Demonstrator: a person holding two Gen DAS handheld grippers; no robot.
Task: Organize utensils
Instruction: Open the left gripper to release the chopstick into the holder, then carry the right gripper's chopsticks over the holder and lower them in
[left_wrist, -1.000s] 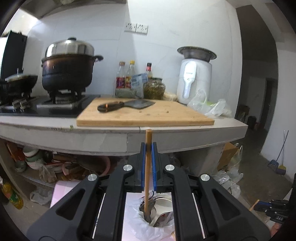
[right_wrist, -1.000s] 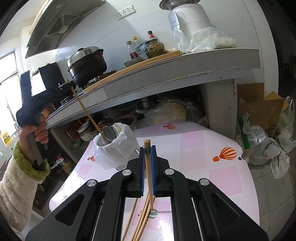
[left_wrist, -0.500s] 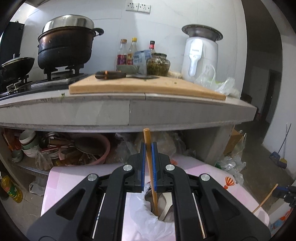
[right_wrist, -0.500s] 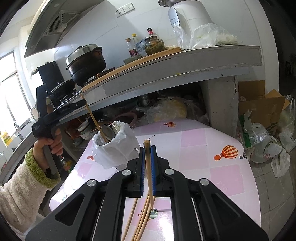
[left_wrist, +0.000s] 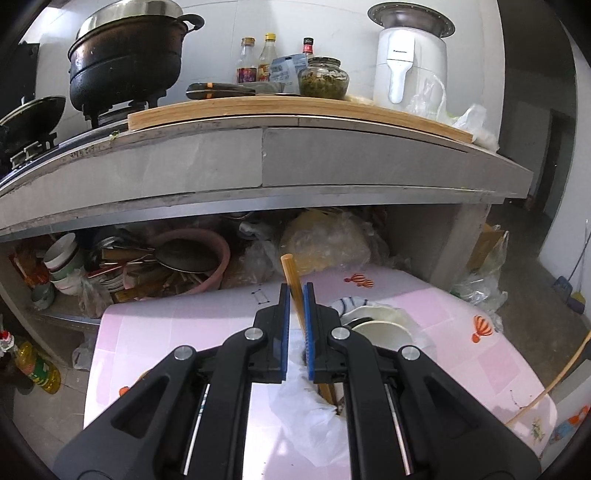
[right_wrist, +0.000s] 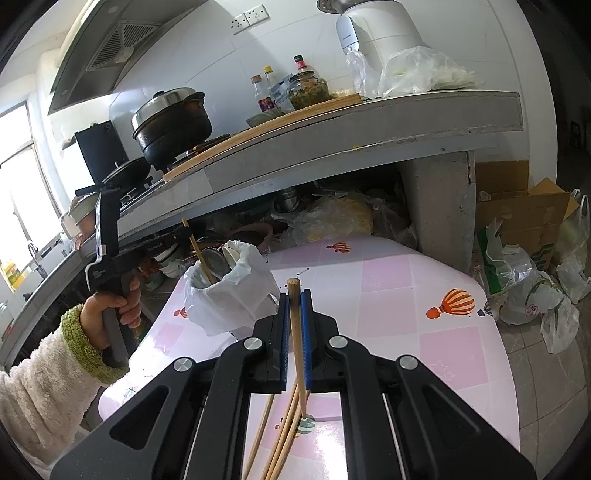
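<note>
Left hand-held gripper (left_wrist: 294, 291) pinching chopstick (left_wrist: 291, 280), lowered since earlier; tip deeper in bag-lined holder (right_wrist: 236, 291).

I see a pink checked tablecloth (right_wrist: 388, 277) with orange striped balloons (right_wrist: 451, 302), a white bag (right_wrist: 229, 295), and tan chopsticks (right_wrist: 295, 332).

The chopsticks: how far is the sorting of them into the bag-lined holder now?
Done: spoons and a plate already stand in the bag-lined holder. In hand: the left tongs are shut on one chopstick whose lower end is inside the holder; the right tongs are shut on another chopstick, lifted from the table. Left: several loose chopsticks lie on the pink table.
</note>
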